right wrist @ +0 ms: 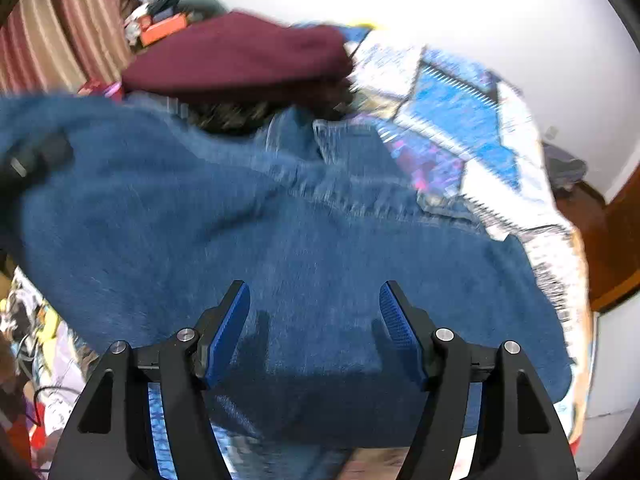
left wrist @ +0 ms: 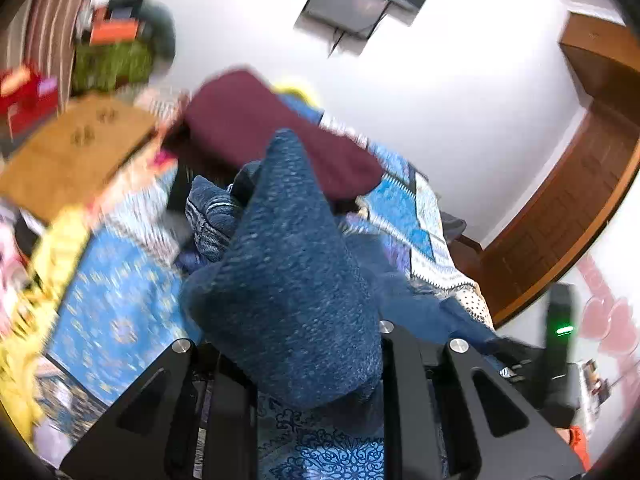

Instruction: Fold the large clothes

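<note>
The thick blue fleece garment (right wrist: pixel 312 248) lies spread over the bed, its nearer part draped wide below the right claw (right wrist: pixel 315 320), while a bunched fold of it (left wrist: pixel 296 280) rises in a peak straight out of the left claw (left wrist: pixel 316 364). That left claw is clamped on the fleece, the cloth filling the gap between its black fingers. The right claw hangs just above the fabric with its blue-padded fingers (right wrist: pixel 230 332) spread apart and nothing between them. Just beyond the blue garment, on the far side, a folded maroon cloth (right wrist: pixel 240 60) sits raised. Beneath everything lies a blue and white patterned bedspread (right wrist: pixel 460 120), running off to the right. A brown cardboard box (left wrist: pixel 76 152) sits at the far left, a white wall (left wrist: pixel 440 80) behind, and a brown wooden door (left wrist: pixel 560 208) at the right.
</note>
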Action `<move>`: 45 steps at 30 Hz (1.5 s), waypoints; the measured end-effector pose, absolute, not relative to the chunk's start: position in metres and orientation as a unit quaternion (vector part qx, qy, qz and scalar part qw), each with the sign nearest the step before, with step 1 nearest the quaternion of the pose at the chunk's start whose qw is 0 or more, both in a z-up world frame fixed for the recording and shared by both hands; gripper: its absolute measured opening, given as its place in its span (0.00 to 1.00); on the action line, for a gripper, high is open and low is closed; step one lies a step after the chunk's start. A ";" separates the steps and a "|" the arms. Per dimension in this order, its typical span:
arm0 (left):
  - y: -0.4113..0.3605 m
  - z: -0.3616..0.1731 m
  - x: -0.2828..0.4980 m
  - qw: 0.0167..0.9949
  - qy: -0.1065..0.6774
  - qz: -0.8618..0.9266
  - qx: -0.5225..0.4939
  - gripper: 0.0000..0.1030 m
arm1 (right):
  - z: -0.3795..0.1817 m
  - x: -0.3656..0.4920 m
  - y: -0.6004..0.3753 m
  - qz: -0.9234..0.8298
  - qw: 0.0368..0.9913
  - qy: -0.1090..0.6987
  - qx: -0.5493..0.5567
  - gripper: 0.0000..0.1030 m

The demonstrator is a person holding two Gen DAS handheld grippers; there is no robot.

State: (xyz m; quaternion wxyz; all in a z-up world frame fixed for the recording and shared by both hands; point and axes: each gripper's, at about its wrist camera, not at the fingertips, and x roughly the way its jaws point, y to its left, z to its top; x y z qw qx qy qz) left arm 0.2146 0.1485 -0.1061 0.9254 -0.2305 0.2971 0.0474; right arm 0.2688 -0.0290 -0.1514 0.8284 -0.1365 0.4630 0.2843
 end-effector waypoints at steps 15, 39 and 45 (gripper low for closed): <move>0.093 -0.073 0.236 0.953 0.274 0.064 -0.116 0.18 | -0.189 0.246 -0.007 0.407 0.727 0.553 -0.003 0.62; -0.072 -0.172 0.292 0.875 0.463 -0.140 0.001 0.24 | -0.162 0.240 -0.203 0.209 0.838 0.503 0.030 0.62; -0.044 -0.154 0.279 0.857 0.478 -0.178 -0.080 0.43 | -0.135 0.238 -0.198 0.218 0.852 0.475 0.036 0.62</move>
